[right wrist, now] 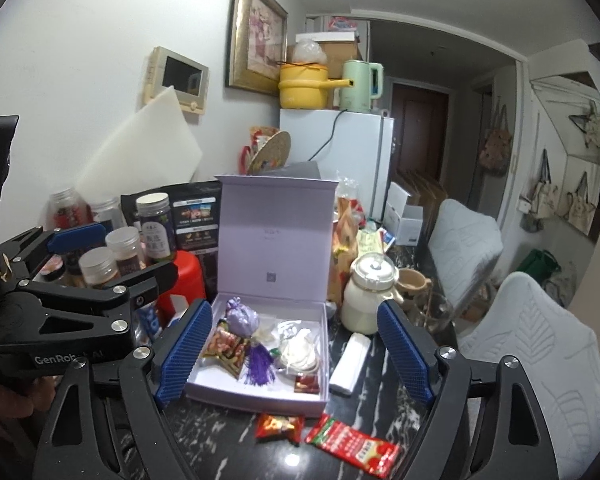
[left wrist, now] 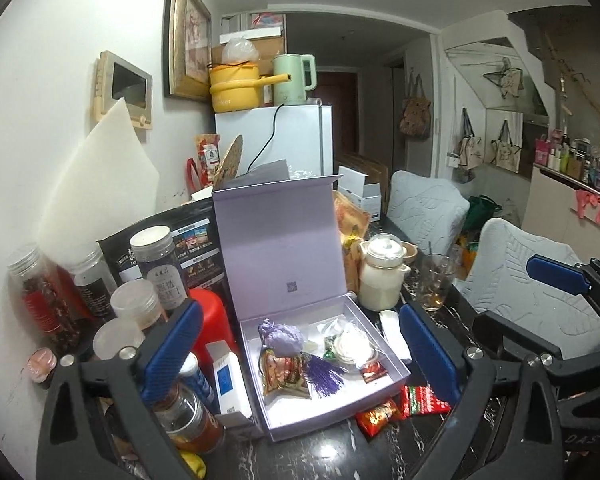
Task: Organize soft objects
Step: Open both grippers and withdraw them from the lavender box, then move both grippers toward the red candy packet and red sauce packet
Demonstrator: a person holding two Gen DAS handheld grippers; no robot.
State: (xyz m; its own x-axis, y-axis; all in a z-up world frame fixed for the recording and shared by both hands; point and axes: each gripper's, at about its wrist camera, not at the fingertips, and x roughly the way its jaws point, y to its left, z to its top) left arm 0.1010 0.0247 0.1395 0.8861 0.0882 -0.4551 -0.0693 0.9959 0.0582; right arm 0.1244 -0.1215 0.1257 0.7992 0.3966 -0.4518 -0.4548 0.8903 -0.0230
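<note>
An open lilac gift box (left wrist: 384,356) (right wrist: 204,384) stands on the dark marble table, lid upright. Inside lie a purple pouch (left wrist: 284,338) (right wrist: 242,320) with a purple tassel (left wrist: 324,374) (right wrist: 260,368), a patterned sachet (left wrist: 282,374) (right wrist: 226,346), a white round packet (left wrist: 352,346) (right wrist: 300,354) and a small red packet (left wrist: 374,370) (right wrist: 308,384). Two red snack packets (left wrist: 424,400) (right wrist: 354,444) (right wrist: 278,426) lie on the table in front. My left gripper (left wrist: 300,360) and right gripper (right wrist: 296,360) are both open and empty, hovering in front of the box.
Jars and bottles (left wrist: 156,264) (right wrist: 154,224) and a red canister (right wrist: 182,280) crowd the left. A white ceramic pot (left wrist: 384,276) (right wrist: 370,298), a glass (left wrist: 434,280) and a white tissue pack (right wrist: 350,362) sit on the right. Grey chairs (right wrist: 532,360) stand beyond.
</note>
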